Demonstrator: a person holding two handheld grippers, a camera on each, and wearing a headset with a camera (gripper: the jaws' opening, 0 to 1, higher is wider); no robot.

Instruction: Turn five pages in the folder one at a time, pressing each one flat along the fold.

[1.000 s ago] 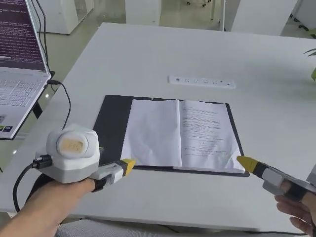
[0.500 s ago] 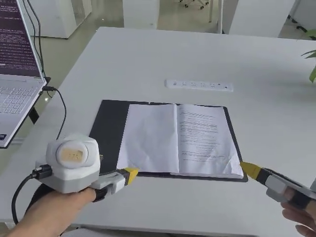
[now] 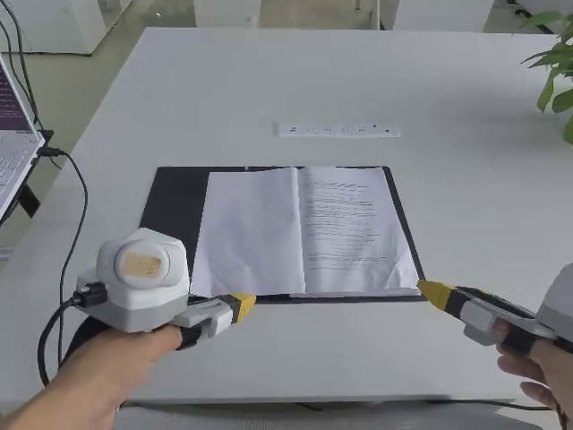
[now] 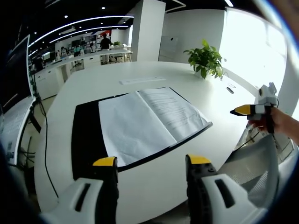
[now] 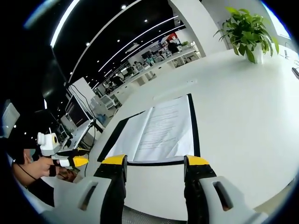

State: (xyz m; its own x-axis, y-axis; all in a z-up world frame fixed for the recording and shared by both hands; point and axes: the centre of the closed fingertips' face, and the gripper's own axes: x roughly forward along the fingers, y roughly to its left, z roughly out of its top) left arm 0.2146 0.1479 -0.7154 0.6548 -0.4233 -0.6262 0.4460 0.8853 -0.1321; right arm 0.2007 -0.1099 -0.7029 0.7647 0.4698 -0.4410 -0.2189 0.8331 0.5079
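A black folder lies open on the white table, with a blank white page on its left side and a printed page on its right. In the left gripper view the folder lies just beyond my open left gripper, which hovers off the folder's near left corner. My left gripper appears in the head view by that corner. My right gripper hovers by the near right corner, and its own view shows it open with the folder ahead.
A white power strip lies beyond the folder. A laptop with a black cable sits at the far left. A potted plant stands at the right edge. Bare table surrounds the folder.
The head camera has tilted and shifted, so the folder sits higher and further left in the picture. Both grippers stay near the folder's near corners; the pages look unchanged.
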